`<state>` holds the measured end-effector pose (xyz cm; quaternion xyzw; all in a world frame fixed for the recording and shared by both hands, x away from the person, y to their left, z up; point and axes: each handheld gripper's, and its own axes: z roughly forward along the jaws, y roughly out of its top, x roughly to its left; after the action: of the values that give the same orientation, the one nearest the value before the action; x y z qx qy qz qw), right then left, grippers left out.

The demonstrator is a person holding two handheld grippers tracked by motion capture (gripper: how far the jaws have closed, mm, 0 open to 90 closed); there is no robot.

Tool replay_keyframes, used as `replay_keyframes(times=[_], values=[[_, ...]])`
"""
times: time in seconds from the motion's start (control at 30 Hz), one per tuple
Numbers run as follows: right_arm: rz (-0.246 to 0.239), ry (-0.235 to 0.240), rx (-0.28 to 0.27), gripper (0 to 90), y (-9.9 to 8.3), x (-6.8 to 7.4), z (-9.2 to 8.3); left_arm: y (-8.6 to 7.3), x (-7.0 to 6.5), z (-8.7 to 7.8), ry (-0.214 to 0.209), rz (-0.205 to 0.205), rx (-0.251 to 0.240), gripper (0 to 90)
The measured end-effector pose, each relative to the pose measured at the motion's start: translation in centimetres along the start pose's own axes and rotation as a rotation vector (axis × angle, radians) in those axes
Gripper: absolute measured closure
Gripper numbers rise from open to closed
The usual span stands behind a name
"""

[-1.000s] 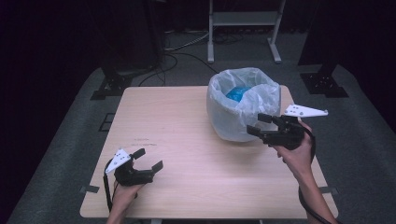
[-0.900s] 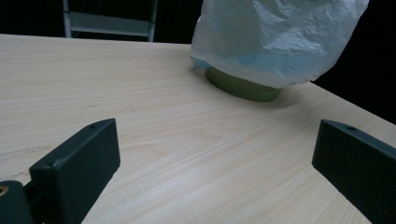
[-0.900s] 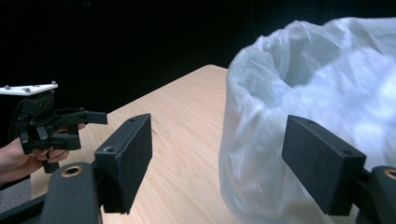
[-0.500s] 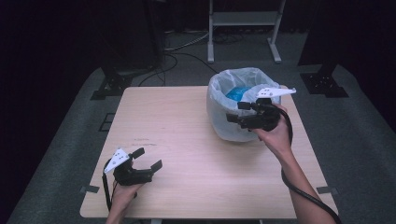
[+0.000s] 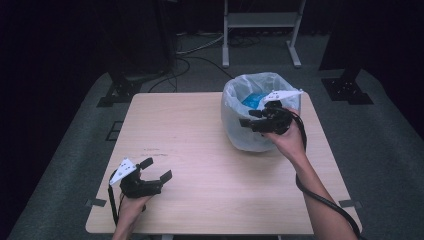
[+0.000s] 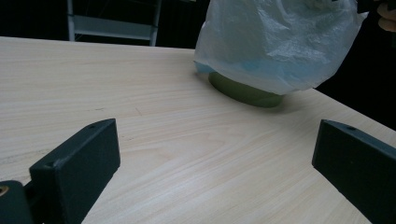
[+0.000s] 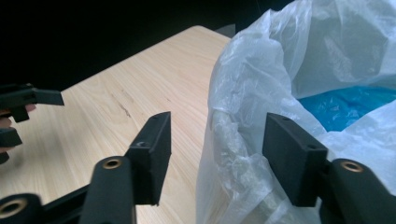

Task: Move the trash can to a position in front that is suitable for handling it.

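R gripper [image 5: 246, 121] sits at the near-left rim of the bin liner [image 5: 235, 100], jaws straddling the rim: one pad outside over the table, one inside the bag. Jaws have just been closing, plastic rim between them, but in the right gripper view there's a gap both sides of the film, so not clamped yet, partly apart. Probably lining up to pinch the liner edge, to lift or pull the bag off. Liner is thin translucent white plastic, draped over a small olive-green bin [image 6: 245, 92] at the far-right part of the table [image 5: 200, 150]; bag hangs down past most of the bin wall, only the base band shows in the left gripper view. Inside: something bright blue [image 7: 345, 109], looks like crumpled plastic/film, can't tell exactly what. L gripper [image 5: 157, 170] rests near-left on the table, well apart from the bin, jaws wide apart, nothing between them, prob. parked while R works.
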<state>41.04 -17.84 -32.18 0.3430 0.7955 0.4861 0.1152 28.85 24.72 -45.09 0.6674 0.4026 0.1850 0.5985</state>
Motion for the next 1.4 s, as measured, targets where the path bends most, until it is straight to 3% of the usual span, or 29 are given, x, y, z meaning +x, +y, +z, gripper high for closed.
replay_keyframes(times=[0.3, 0.57, 0.7, 1.1, 1.4], values=[[0.012, -0.016, 0.046, 65.7, 0.1, -0.3, 0.6, 0.2, 0.1, -0.2, 0.004, -0.001, -0.007, 0.0], [-0.010, -0.026, 0.065, 72.8, 0.5, 0.3, 0.5, 0.4, 0.1, -0.4, 0.008, 0.003, -0.009, 0.0], [-0.022, 0.004, 0.059, 77.6, 0.8, 0.7, 0.4, 0.5, 0.2, -0.5, 0.012, 0.000, -0.014, 0.0], [-0.070, -0.019, 0.134, 73.1, 1.3, 0.9, 0.7, 0.5, 0.0, -0.3, 0.008, 0.005, -0.006, 0.0], [-0.069, -0.015, 0.160, 75.6, 1.5, 1.0, 0.9, 0.6, 0.1, -0.4, 0.010, 0.001, -0.012, 0.0]])
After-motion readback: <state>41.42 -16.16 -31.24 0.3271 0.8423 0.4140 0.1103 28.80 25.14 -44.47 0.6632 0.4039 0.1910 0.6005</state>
